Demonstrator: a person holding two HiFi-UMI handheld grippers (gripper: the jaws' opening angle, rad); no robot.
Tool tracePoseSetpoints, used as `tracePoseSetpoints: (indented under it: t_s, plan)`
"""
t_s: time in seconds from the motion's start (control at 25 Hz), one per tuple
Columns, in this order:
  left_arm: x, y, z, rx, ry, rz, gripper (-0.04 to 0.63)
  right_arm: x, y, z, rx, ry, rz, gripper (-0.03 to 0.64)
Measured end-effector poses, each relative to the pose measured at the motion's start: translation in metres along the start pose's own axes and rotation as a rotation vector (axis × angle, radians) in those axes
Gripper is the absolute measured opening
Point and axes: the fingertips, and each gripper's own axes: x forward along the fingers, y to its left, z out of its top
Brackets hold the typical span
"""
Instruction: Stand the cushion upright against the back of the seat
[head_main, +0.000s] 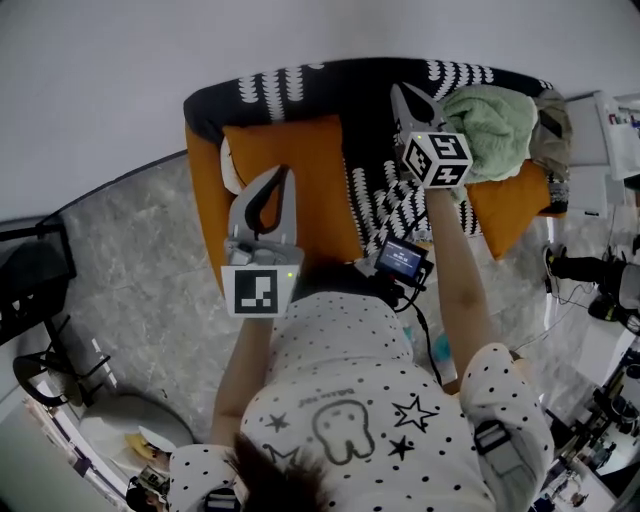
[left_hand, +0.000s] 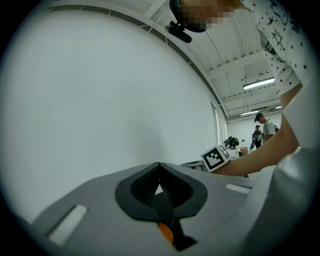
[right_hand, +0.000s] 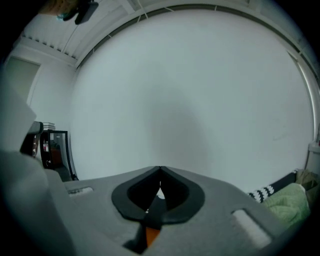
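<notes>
Cushion (head_main: 318, 190), orange, appears to lie flat on the seat (head_main: 205, 195) beneath the left claw (head_main: 281, 176); both claws are closed, empty. Pushing with shut claws could slide it aside, or the right claw (head_main: 402, 97) snag the green cloth (head_main: 492, 125).

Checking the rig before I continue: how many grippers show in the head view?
2. The left gripper shows over the orange cushion, on the left; the right gripper is beside the green cloth, on the right.
</notes>
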Motion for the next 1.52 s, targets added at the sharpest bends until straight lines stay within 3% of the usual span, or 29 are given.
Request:
tracePoseSetpoints:
  t_s: [0.28, 0.6, 0.88, 1.52]
  plan:
    - [0.01, 0.003, -0.014, -0.027, 0.025, 0.03, -0.003, 0.011, 0.025, -0.071, 0.061, 0.132, 0.04, 0.019]
    - [0.024, 0.005, -0.027, -0.034, -0.03, 0.055, -0.003, 0.017, 0.034, -0.137, 0.073, 0.247, 0.049, 0.04]
    - [0.036, 0.028, -0.062, -0.109, -0.037, 0.112, -0.003, 0.026, 0.043, -0.2, 0.101, 0.316, 0.046, 0.054]
    - [0.051, 0.043, -0.148, -0.13, 0.023, 0.122, -0.003, 0.079, 0.035, -0.304, 0.159, 0.445, 0.066, 0.13]
